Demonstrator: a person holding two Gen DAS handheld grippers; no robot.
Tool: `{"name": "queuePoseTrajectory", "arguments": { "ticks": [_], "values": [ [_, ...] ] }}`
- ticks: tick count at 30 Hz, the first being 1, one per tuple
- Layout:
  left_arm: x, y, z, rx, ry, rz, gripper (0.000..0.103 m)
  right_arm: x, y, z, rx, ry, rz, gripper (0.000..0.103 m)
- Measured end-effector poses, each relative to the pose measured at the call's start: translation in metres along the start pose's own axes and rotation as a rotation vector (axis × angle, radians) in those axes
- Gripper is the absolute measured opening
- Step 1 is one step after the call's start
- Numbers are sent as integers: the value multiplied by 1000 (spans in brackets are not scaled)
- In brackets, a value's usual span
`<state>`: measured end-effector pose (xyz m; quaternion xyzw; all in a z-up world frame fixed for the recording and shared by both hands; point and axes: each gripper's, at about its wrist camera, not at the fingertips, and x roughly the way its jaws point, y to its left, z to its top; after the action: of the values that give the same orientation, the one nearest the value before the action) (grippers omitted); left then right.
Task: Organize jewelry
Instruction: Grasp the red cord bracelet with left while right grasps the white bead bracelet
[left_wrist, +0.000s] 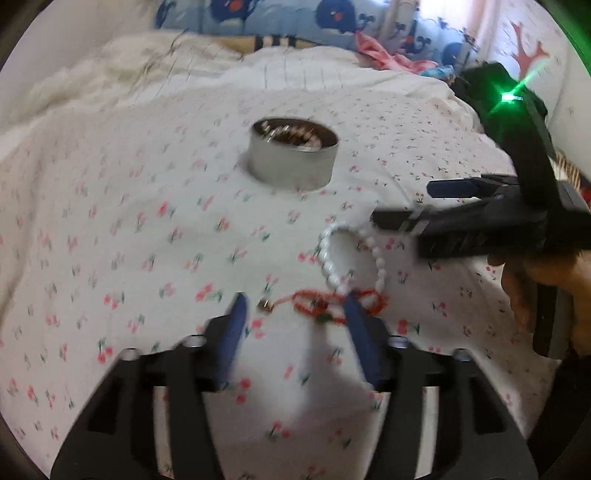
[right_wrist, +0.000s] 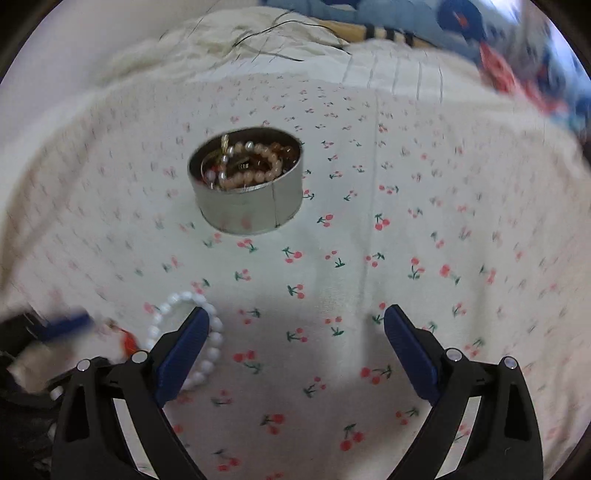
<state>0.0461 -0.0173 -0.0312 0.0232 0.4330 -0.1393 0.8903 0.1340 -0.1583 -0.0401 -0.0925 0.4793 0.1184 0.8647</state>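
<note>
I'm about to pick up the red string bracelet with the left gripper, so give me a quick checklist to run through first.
1. Left gripper open: ok.
2. Red string bracelet between its fingers: ok, though one fingertip overlaps it.
3. White bead bracelet clear of the red one: not ok, they overlap.
4. Right gripper open and holding nothing: ok.
5. Metal tin upright, uncovered: ok.
6. Room left in tin: cannot tell.

No legible text, label, brand, number or sign is found in either view. The metal tin (right_wrist: 245, 206) bears no readable marking on its wall. The bed sheet (right_wrist: 406, 229) carries only a cherry print, and the blue fabric (left_wrist: 332, 18) at 12 o'clock shows pictures, not lettering.
</note>
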Motion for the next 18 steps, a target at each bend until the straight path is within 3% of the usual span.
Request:
{"name": "queuePoseTrajectory", "arguments": {
  "ticks": [2, 4, 6, 7, 9, 11, 15, 18],
  "values": [
    [12, -3, 1, 2, 32, -3, 56, 7, 8, -2, -44, -6, -62, 92],
    [26, 2, 3, -23, 86, 40, 54, 12, 14, -3, -77, -25, -114, 92],
    [27, 8, 6, -43, 98, 85, 32, 14, 13, -3, -86, -26, -172, 92],
    [24, 13, 6, -42, 102, 127, 32, 14, 11, -4, -90, -23, -180, 92],
    [18, 32, 2, -93, 105, 178, 31, 15, 5, -4, -56, -14, -151, 92],
    [11, 48, -1, -154, 112, 171, 31, 11, 1, -5, -36, -21, -126, 92],
    [13, 46, -3, -130, 118, 164, 32, 2, 5, -1, -32, -71, -45, 92],
    [19, 44, -2, -117, 117, 158, 33, 6, 22, -2, -105, -60, -49, 91]
  ]
}}
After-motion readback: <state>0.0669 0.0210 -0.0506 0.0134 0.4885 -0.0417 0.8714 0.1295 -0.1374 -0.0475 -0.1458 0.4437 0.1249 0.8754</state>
